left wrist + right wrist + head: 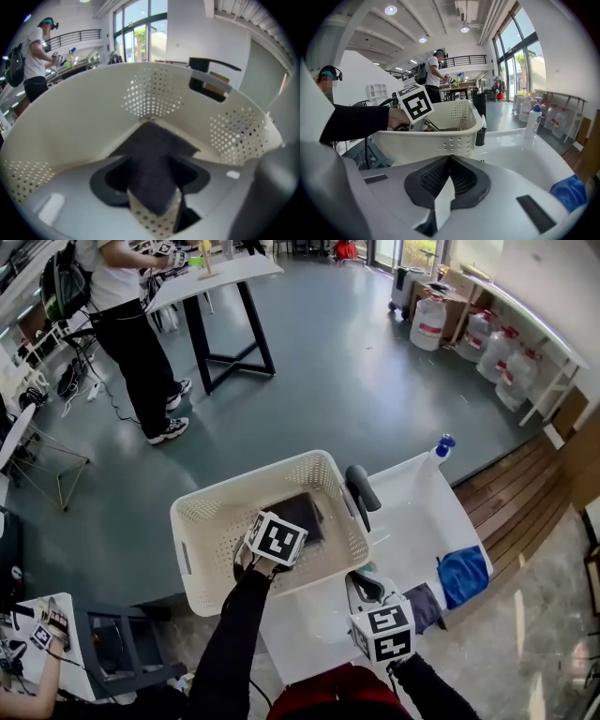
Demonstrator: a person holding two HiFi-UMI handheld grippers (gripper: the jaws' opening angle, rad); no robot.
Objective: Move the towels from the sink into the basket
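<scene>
The white perforated basket stands at the sink's left end. A dark grey towel lies on its floor. My left gripper reaches down inside the basket, right over that towel. In the left gripper view the jaws of the left gripper stand wide apart with the dark towel loose between them, against the basket wall. My right gripper hovers over the white sink, shut and empty. A blue towel and a dark grey towel lie in the sink.
A black faucet rises between basket and sink bowl. A spray bottle stands at the sink's far corner. A person works at a table at the back left. Water jugs line the far right wall.
</scene>
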